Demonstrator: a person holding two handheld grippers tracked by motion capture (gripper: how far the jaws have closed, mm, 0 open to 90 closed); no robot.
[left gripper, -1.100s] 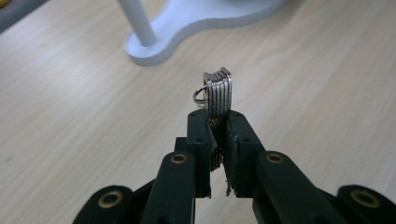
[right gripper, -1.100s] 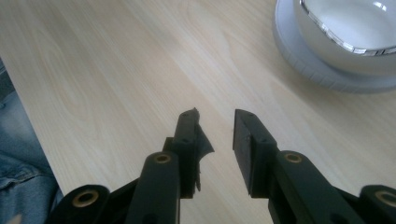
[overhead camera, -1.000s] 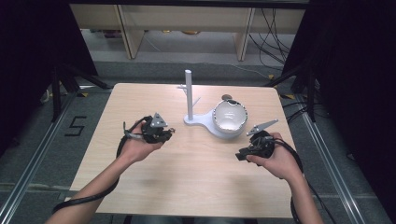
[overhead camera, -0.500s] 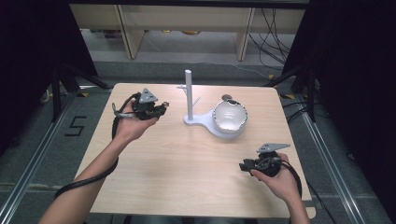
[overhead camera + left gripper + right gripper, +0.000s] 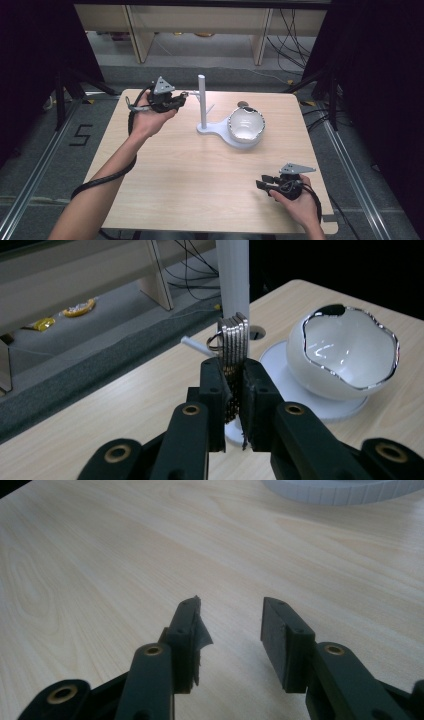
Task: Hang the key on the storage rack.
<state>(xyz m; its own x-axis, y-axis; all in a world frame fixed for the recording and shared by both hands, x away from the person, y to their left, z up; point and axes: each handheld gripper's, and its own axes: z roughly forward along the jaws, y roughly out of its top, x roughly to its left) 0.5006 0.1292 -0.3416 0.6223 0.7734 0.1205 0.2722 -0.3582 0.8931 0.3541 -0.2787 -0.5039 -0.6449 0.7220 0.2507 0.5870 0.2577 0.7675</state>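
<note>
high view: empty white bowl (image 5: pixel 246 125)

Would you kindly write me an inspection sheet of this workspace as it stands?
Surface: wooden table, bare around the stand.
Job's things: stack of metal bracelets in the left gripper, raised beside the white post; white bowl on the stand's base, tipped.
Clutter: nothing seen.
Grippers: left shut on the bracelets; right gripper low over the table, its jaws just opening, nothing between them.
Cables: black cable trails along the left forearm.
Surroundings: shelf unit, floor wires beyond.
</note>
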